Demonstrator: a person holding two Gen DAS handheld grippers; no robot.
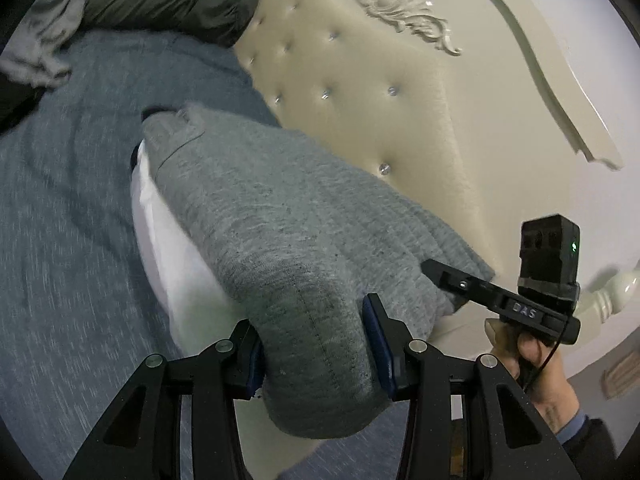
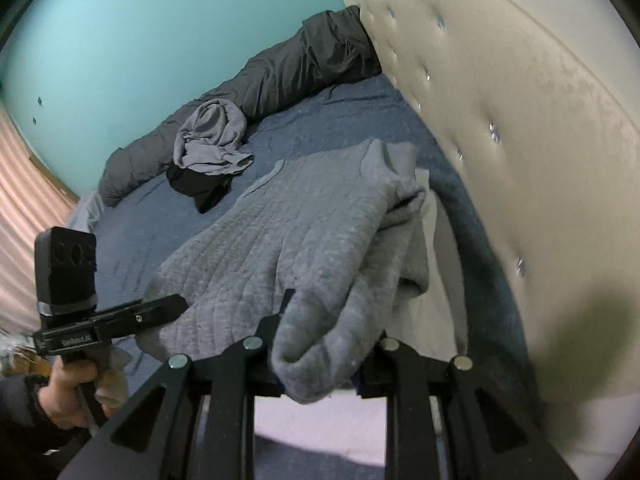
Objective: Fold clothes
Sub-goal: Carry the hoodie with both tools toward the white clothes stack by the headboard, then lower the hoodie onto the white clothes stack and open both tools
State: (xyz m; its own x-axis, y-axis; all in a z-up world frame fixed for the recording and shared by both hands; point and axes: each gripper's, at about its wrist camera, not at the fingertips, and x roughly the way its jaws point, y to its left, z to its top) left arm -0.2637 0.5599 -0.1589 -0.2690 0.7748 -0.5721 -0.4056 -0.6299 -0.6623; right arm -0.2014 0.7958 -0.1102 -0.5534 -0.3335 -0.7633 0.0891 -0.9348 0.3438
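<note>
A thick grey knit garment [image 1: 280, 216] is doubled over and held up over the blue bed sheet [image 1: 60, 200]. A white layer [image 1: 160, 240] shows beneath its left side. My left gripper [image 1: 316, 356] is shut on one bunched end, with blue pads pressing both sides of the fold. In the right wrist view the same grey garment [image 2: 288, 232] drapes over my right gripper [image 2: 320, 364], which is shut on the other end; its fingertips are hidden by the cloth. The two grippers are side by side, each seen from the other: the right gripper [image 1: 500, 300] and the left gripper [image 2: 112, 320].
A cream tufted headboard [image 1: 360, 100] runs close along the garment's right side. A dark grey duvet [image 2: 280, 76] lies along the far edge of the bed. A crumpled grey garment [image 2: 212, 136] sits on a black one [image 2: 200, 188] on the sheet. A teal wall [image 2: 160, 20] is behind.
</note>
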